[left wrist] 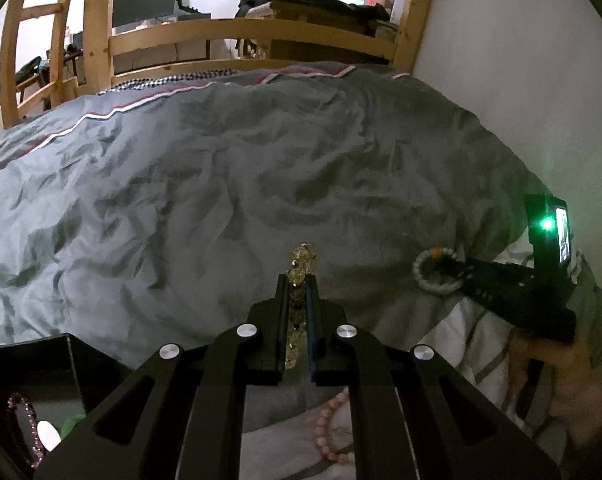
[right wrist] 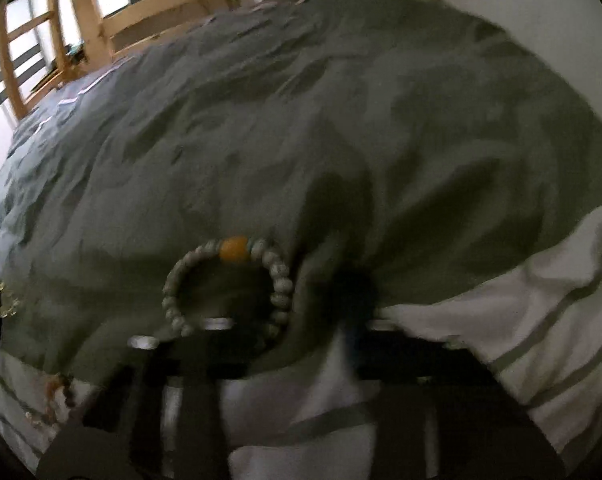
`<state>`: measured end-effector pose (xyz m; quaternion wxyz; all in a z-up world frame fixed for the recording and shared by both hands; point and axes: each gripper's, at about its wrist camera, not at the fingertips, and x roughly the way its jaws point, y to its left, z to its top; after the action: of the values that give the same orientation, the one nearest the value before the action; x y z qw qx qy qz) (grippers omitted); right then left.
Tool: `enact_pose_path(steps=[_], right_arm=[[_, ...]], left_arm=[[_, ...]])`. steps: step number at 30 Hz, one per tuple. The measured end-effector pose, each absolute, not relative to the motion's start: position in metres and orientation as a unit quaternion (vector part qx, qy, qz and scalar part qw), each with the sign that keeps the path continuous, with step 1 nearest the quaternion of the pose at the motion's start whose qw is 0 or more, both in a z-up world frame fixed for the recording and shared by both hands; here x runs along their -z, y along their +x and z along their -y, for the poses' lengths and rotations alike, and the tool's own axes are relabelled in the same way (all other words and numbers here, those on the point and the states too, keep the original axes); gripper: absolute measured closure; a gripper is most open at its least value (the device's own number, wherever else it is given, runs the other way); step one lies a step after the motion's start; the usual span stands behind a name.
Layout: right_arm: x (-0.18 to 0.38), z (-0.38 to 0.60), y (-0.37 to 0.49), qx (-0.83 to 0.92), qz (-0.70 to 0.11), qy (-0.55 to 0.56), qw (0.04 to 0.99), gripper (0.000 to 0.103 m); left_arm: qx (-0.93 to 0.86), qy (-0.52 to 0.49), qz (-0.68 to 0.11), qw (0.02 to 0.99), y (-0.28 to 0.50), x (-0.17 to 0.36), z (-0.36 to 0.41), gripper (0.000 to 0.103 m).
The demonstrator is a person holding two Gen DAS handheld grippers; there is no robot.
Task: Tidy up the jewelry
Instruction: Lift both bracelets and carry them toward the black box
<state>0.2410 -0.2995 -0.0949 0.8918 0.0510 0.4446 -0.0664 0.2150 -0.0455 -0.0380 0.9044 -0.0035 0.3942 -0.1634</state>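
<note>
My left gripper (left wrist: 298,280) is shut on a yellow crystal bead bracelet (left wrist: 300,258), which sticks out past the fingertips above the grey duvet (left wrist: 221,184). My right gripper (left wrist: 447,270) carries a white bead bracelet with an orange bead (right wrist: 229,280); the ring hangs around its left finger. The right wrist view is blurred, and the jaws look apart. The white bracelet also shows in the left wrist view (left wrist: 435,270). A pink bead bracelet (left wrist: 333,428) lies on the white striped sheet below my left gripper.
A black jewelry box (left wrist: 41,368) stands at the lower left, with a dark pink beaded piece (left wrist: 19,424) inside. A brown bead bracelet (right wrist: 61,394) lies at the lower left on the sheet. The wooden bed frame (left wrist: 241,36) and a white wall (left wrist: 521,60) bound the bed.
</note>
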Motion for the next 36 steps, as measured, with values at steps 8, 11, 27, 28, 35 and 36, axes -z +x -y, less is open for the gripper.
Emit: enact_pose_path(steps=[8, 11, 27, 28, 35, 36], right_arm=[[0.083, 0.324, 0.232, 0.029, -0.412, 0.149, 0.898, 0.092], [0.073, 0.33, 0.225, 0.023, -0.393, 0.172, 0.903, 0.093], [0.052, 0.336, 0.225, 0.041, -0.373, 0.153, 0.914, 0.076], [0.06, 0.33, 0.232, 0.041, -0.387, 0.14, 0.911, 0.041], [0.103, 0.314, 0.253, 0.093, -0.434, 0.026, 0.896, 0.059], [0.102, 0.318, 0.253, 0.106, -0.429, 0.024, 0.897, 0.071]], left_arm=[[0.168, -0.009, -0.38, 0.91, 0.209, 0.028, 0.043, 0.096], [0.17, -0.012, -0.377, 0.91, 0.208, 0.025, 0.042, 0.096], [0.17, -0.019, -0.375, 0.911, 0.207, 0.021, 0.037, 0.096], [0.171, -0.017, -0.375, 0.911, 0.206, 0.021, 0.038, 0.096], [0.173, -0.013, -0.374, 0.911, 0.205, 0.02, 0.039, 0.096], [0.173, -0.013, -0.374, 0.911, 0.205, 0.02, 0.039, 0.096]])
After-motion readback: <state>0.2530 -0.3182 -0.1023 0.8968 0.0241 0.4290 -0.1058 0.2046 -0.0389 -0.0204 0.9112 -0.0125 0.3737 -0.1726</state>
